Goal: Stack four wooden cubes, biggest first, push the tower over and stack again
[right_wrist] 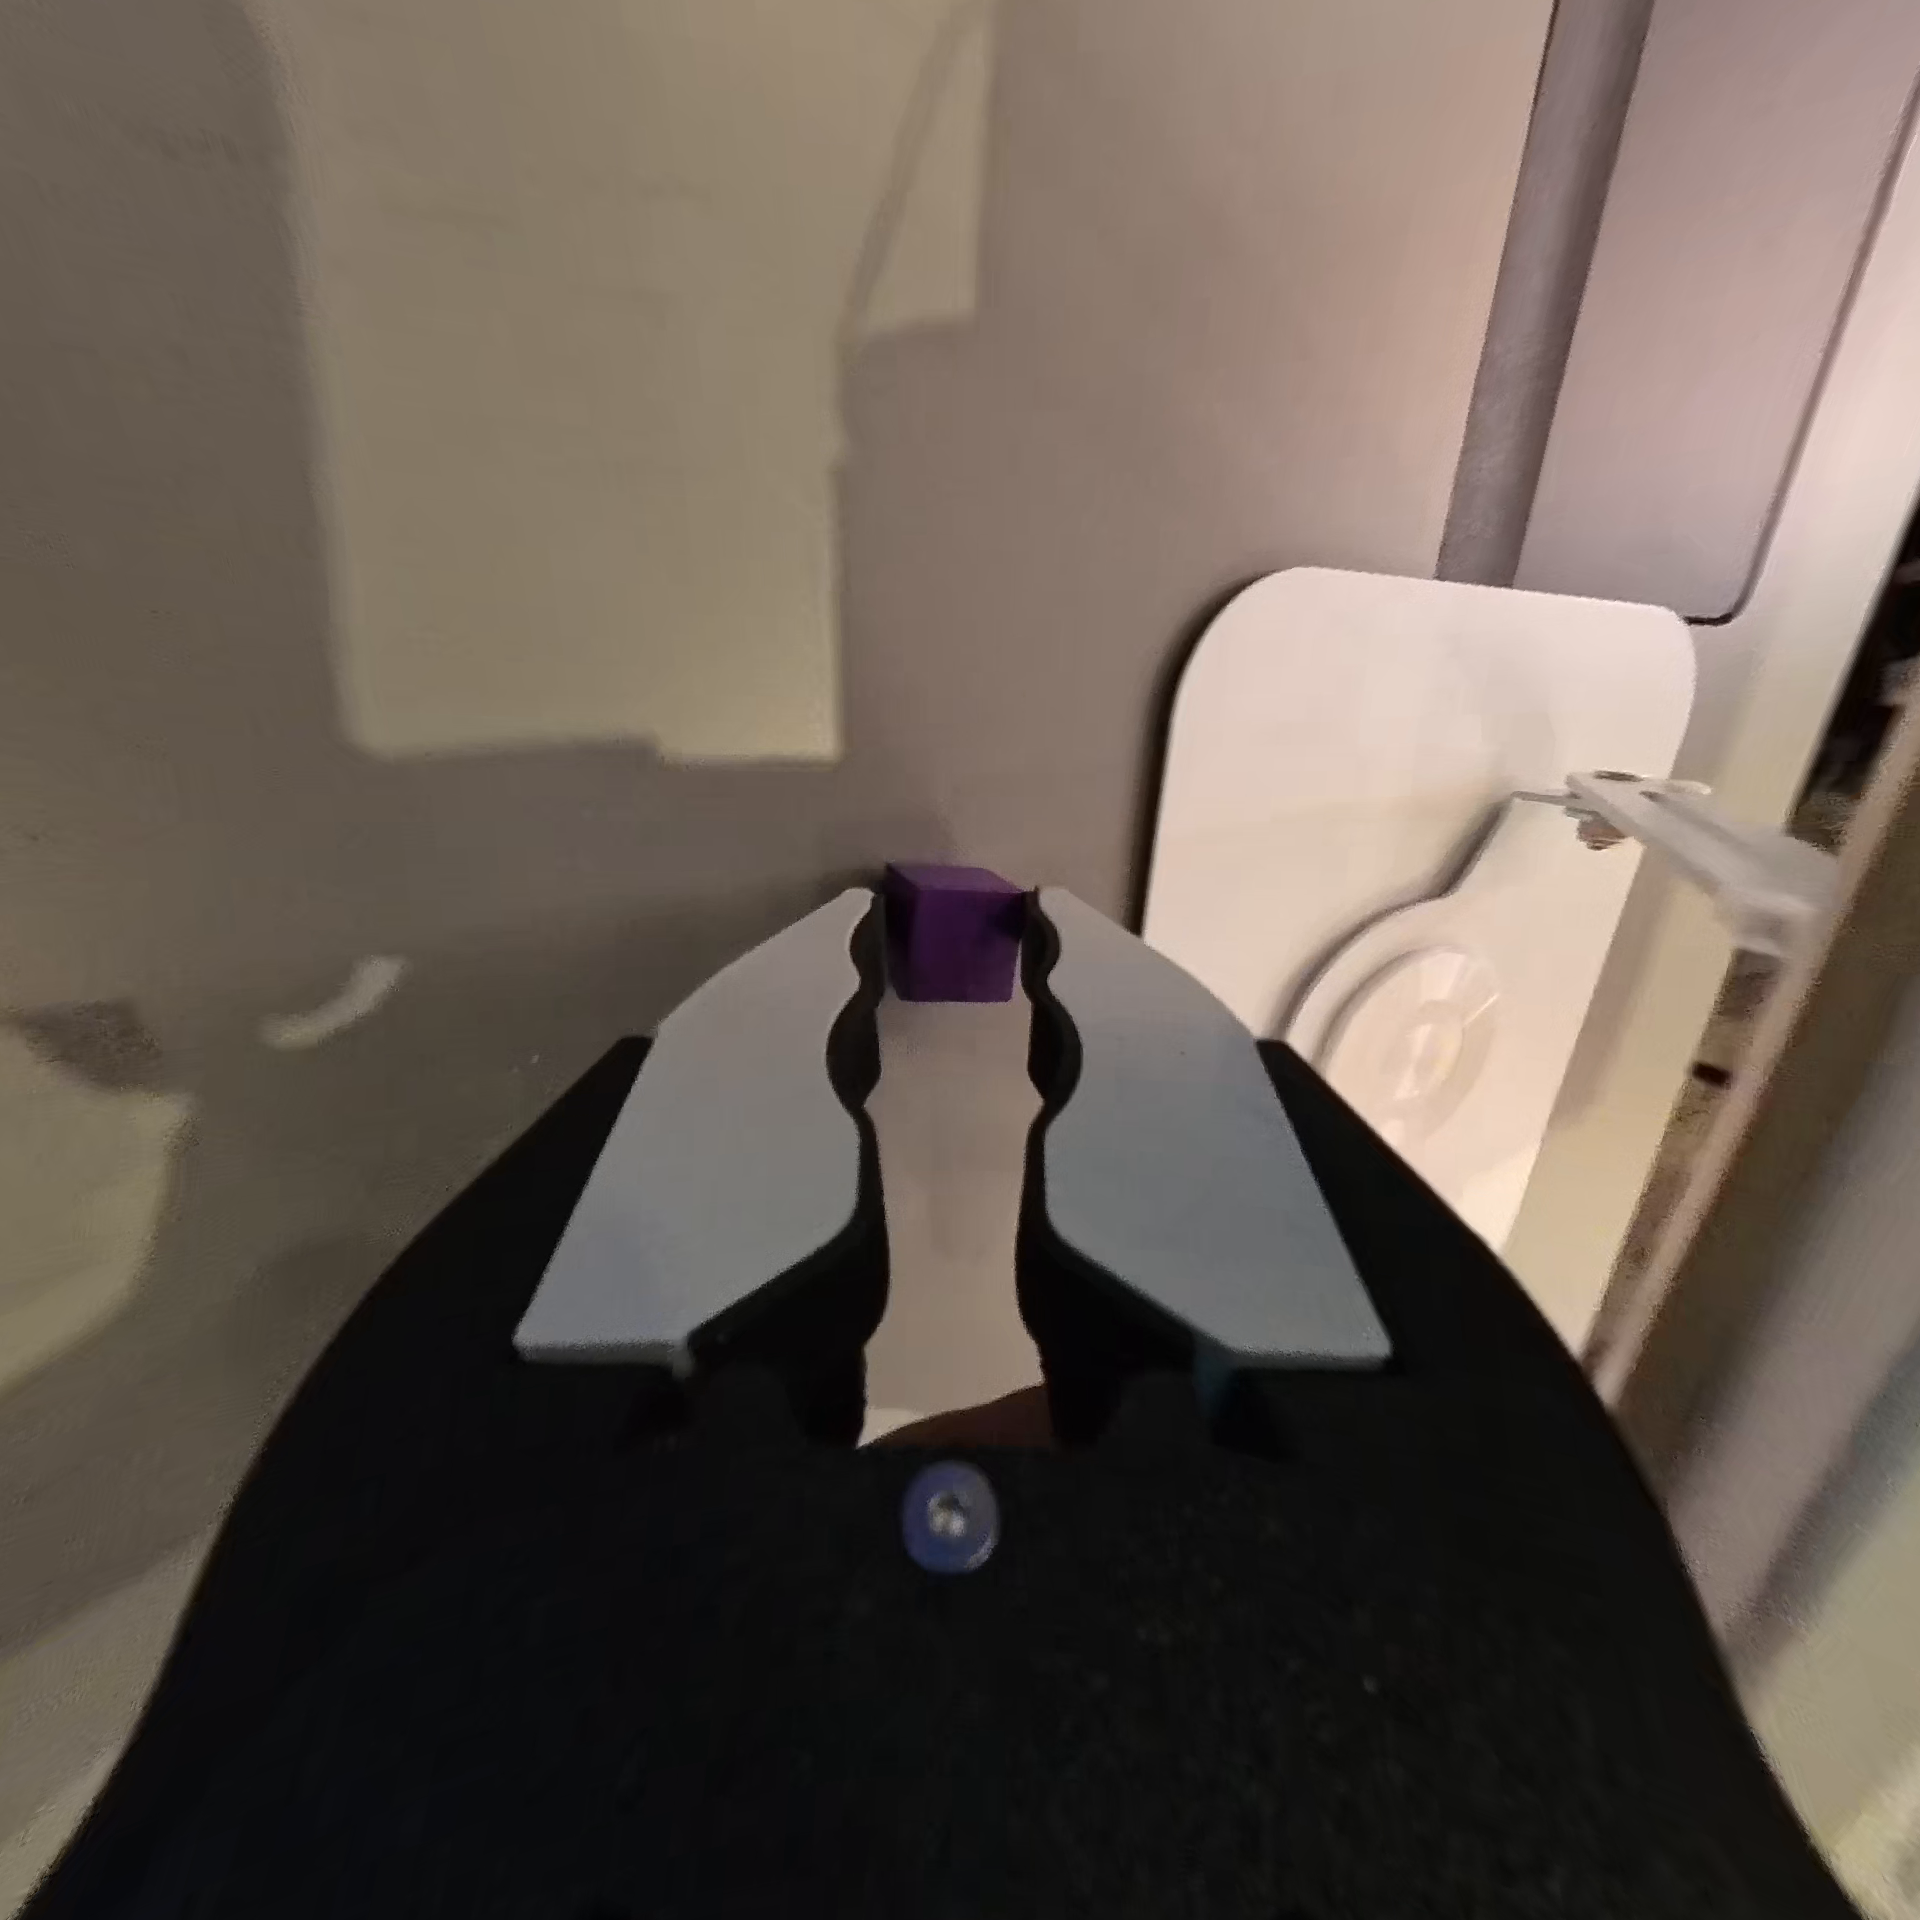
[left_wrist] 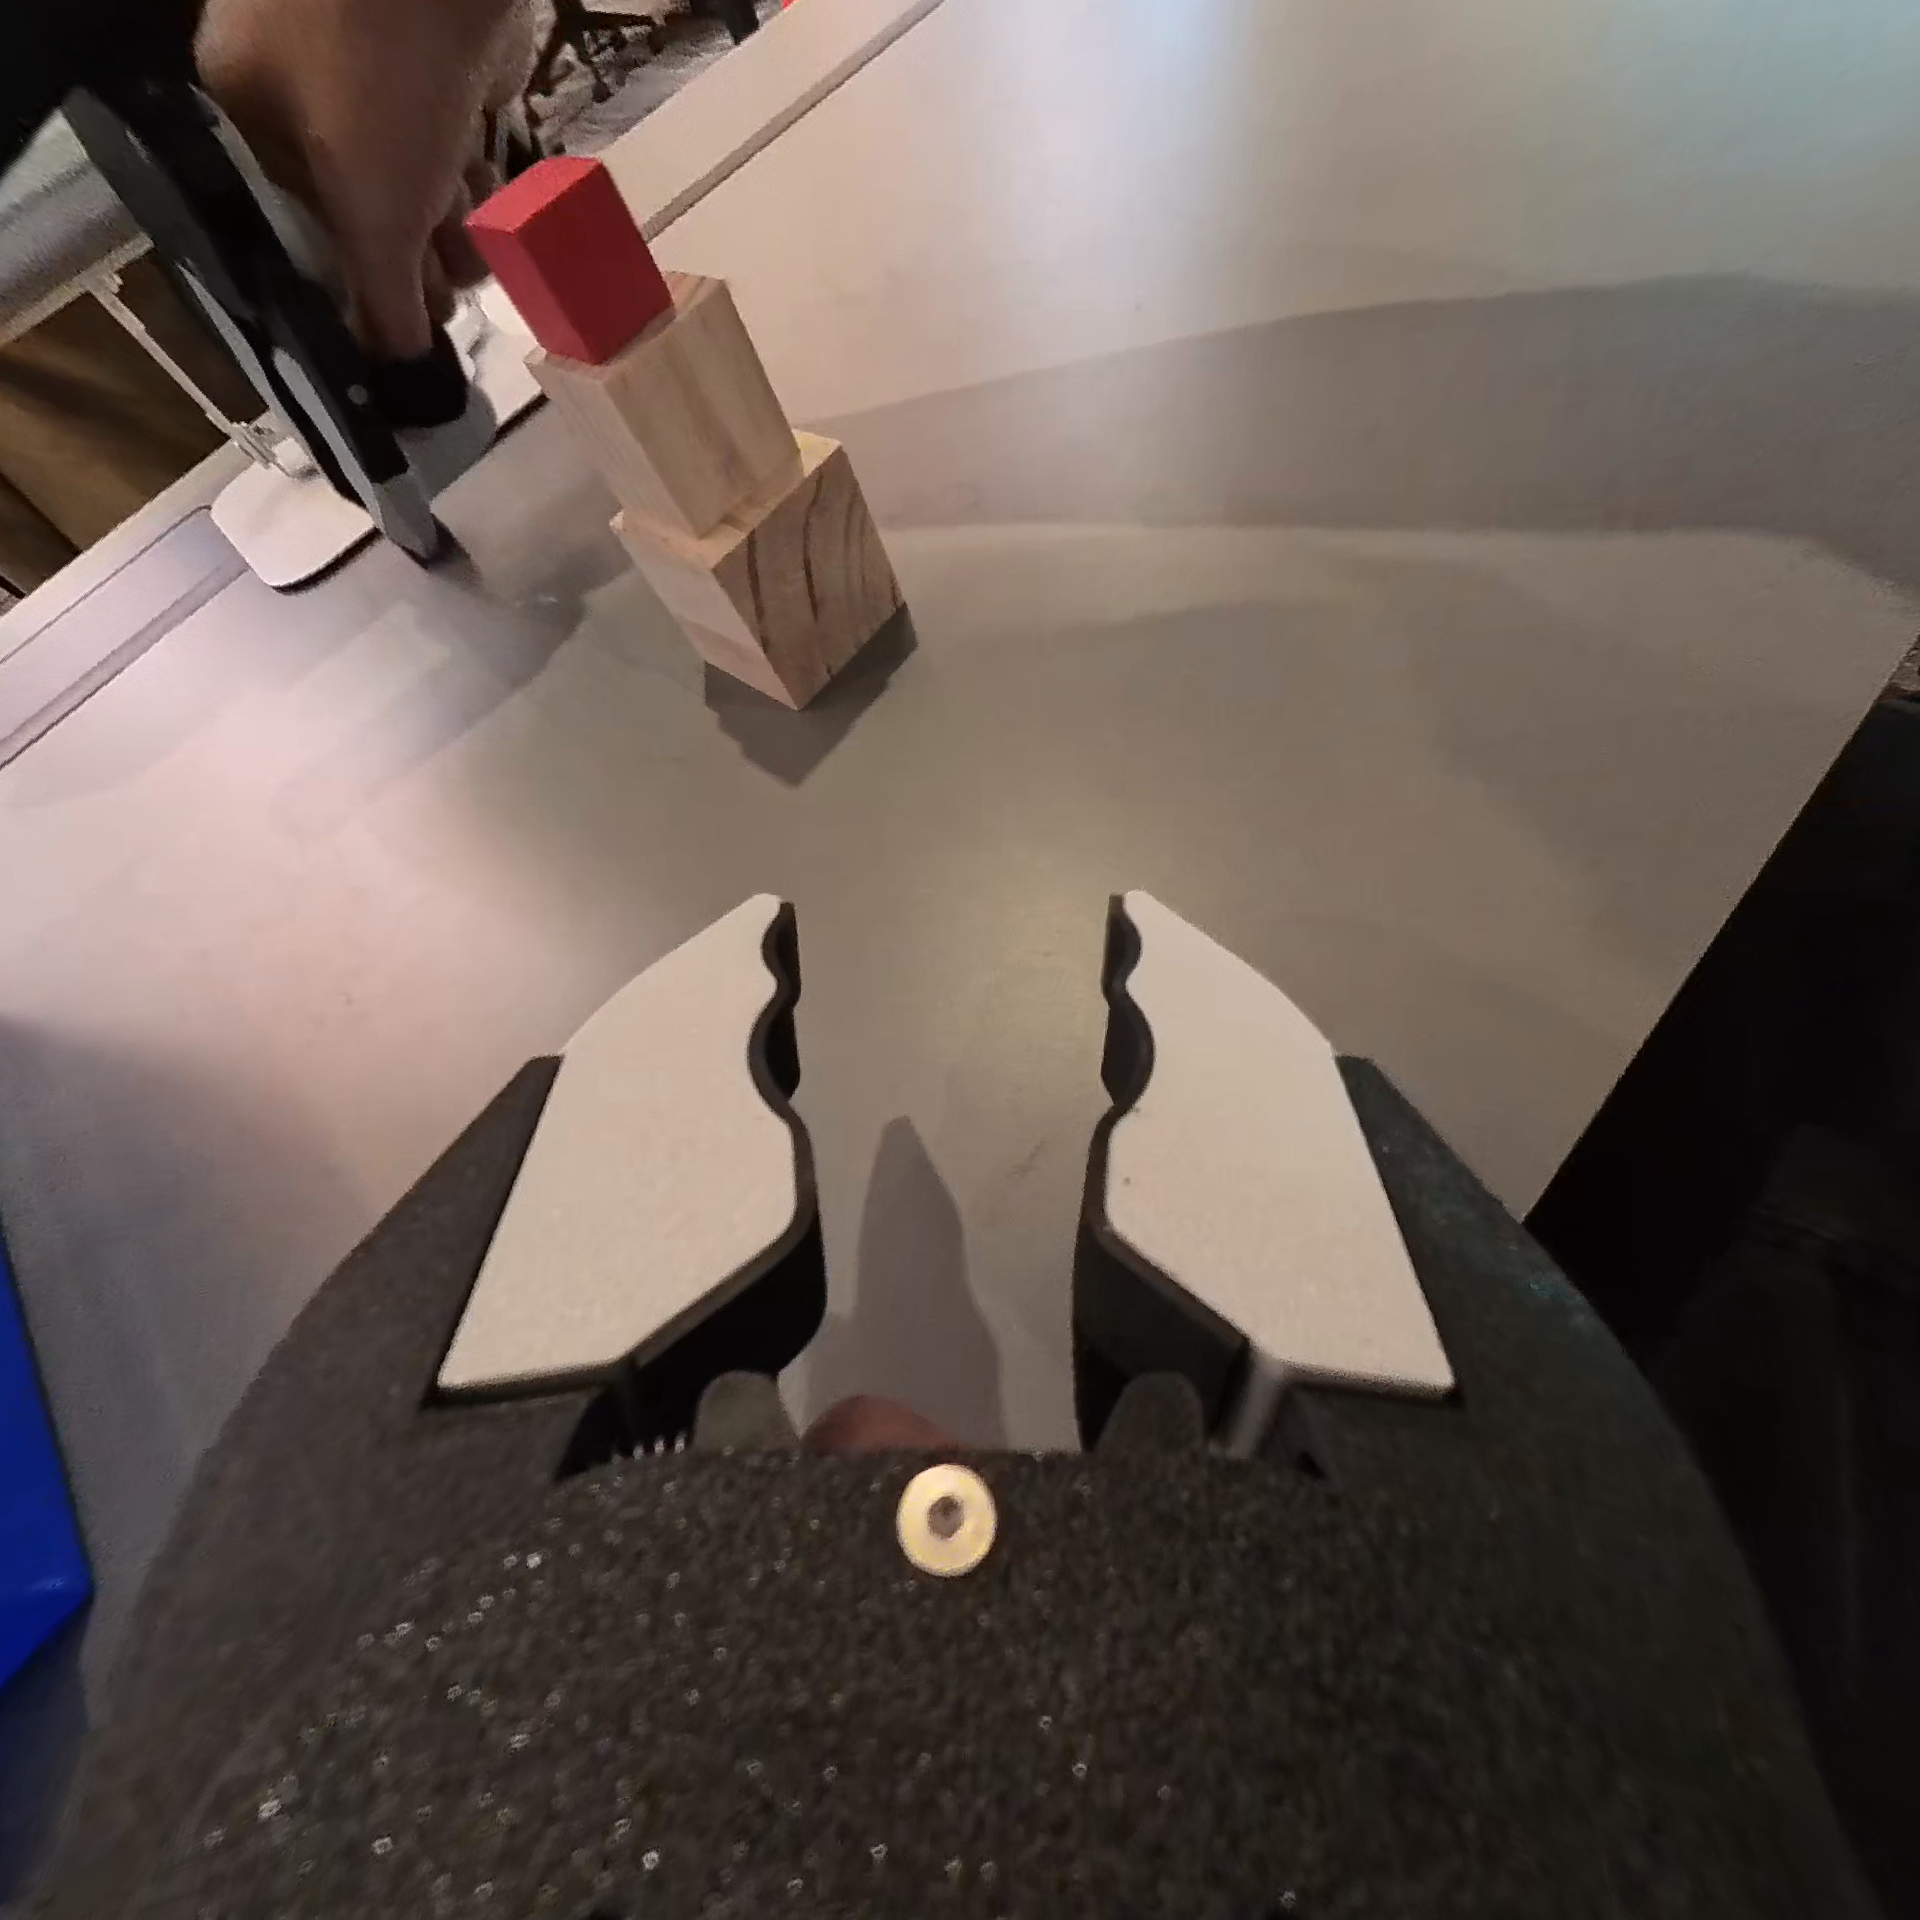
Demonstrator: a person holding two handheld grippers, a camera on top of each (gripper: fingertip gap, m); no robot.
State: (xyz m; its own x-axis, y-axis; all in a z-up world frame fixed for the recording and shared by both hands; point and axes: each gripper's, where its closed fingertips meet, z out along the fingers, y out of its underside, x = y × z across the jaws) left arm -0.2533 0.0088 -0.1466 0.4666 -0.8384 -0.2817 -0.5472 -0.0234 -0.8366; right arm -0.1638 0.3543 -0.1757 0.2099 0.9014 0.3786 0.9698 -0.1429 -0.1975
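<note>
A tower of three cubes stands on the grey table (left_wrist: 1143, 727): a large wooden cube (left_wrist: 790, 592) at the bottom, a medium wooden cube (left_wrist: 675, 416) on it, and a red cube (left_wrist: 571, 260) on top. My left gripper (left_wrist: 951, 914) is open and empty, low over the table and well short of the tower. My right gripper (right_wrist: 948, 904) is closed around a small purple cube (right_wrist: 951, 951) at its fingertips, down at the table surface. The left wrist view shows the right gripper (left_wrist: 410, 520) left of the tower, held by a hand (left_wrist: 353, 156); the purple cube is hidden there.
A white flat base plate (right_wrist: 1455, 831) with a grey pole (right_wrist: 1538, 312) lies just right of the right gripper; it also shows in the left wrist view (left_wrist: 301, 520). A blue object (left_wrist: 31, 1455) is at the left edge. The table edge (left_wrist: 1766, 831) drops off at right. Tip to tip, the grippers are about 35 cm apart.
</note>
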